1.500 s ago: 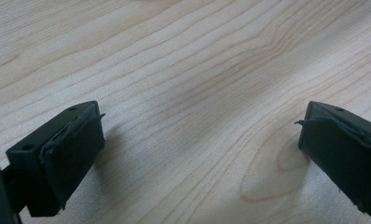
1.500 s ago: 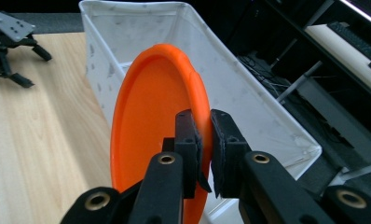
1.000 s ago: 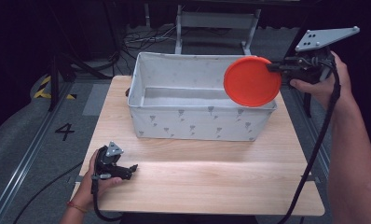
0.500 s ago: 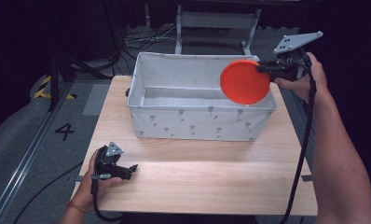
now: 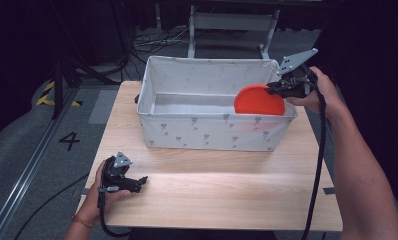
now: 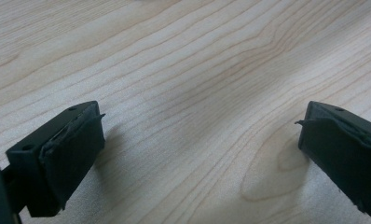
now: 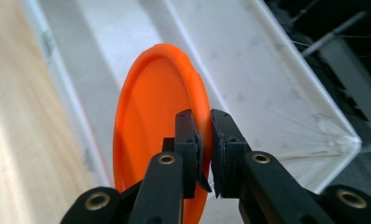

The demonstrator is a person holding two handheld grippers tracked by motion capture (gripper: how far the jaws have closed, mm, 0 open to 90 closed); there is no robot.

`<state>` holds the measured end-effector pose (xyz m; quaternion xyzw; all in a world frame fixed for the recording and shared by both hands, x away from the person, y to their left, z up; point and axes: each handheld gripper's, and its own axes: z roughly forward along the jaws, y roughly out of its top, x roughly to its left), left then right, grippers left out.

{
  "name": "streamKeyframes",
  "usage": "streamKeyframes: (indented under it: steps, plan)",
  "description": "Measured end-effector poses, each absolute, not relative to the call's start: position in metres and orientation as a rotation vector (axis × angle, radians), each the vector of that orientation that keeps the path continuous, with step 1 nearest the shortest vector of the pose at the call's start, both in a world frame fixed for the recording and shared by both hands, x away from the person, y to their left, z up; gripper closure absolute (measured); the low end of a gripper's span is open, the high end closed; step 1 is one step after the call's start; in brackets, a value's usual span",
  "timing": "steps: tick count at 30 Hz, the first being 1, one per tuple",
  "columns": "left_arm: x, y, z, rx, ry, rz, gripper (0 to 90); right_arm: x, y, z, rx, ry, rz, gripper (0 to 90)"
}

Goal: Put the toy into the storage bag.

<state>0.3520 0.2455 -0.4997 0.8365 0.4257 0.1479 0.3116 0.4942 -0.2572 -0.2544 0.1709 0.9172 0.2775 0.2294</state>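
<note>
1. Wood-grain table (image 5: 212, 200) carries everything, and the left gripper (image 5: 121, 177) rests at its near left corner; the left gripper view shows its jaws spread wide over bare boards with nothing between them
2. Grey fabric bin (image 5: 207, 132) sits toward the far edge
3. Orange plate (image 5: 259, 101) now stands on edge inside the bin's right end, lower than a second ago, when it hung above the rim; I judge the placing nearly done, release remaining
4. Right gripper (image 7: 203, 140) is clamped on the plate's rim, which its own view shows clearly, while the high view hides that pinch behind the hand (image 5: 319, 92)
</note>
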Motion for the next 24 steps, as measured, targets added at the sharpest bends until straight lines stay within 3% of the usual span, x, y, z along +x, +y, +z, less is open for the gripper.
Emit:
streamKeyframes:
  steps: [24]
  plan:
    - [0.352,0.245,-0.500,2.208,1.124,0.390,0.5,0.495,-0.217,-0.280,0.201,2.873,0.300,81.0]
